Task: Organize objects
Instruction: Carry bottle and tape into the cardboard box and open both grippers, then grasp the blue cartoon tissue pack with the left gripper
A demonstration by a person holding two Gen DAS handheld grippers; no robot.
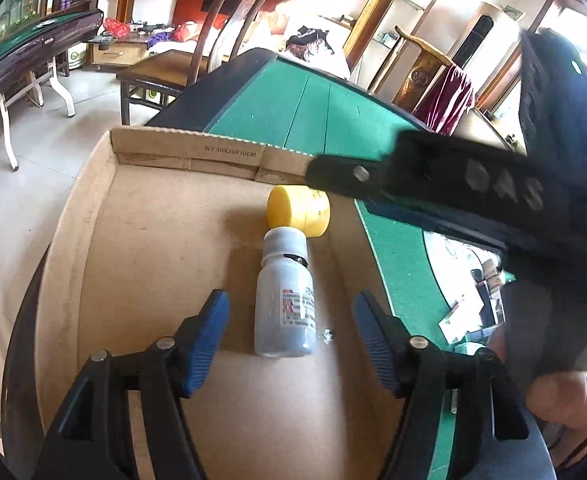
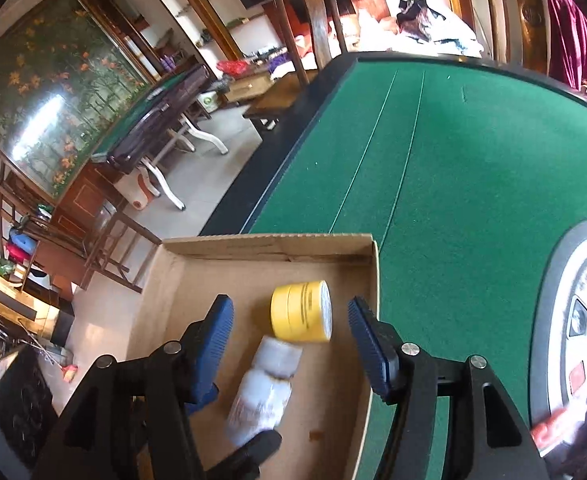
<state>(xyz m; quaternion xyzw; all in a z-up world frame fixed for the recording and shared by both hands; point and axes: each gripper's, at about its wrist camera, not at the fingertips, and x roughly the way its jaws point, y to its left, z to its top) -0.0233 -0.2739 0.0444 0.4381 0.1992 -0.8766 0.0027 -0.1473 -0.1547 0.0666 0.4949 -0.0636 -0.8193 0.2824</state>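
The left gripper (image 1: 291,316) points steeply down, and its two blue pads stand apart with nothing pressed between them. The right gripper (image 2: 291,320) points down at a similar angle, and its blue pads also stand apart and press on nothing. In the left wrist view the right gripper crosses the upper right as a long black body, its tip ahead of the left one. Part of the person's hand (image 1: 573,400) holding it shows at the lower right edge.
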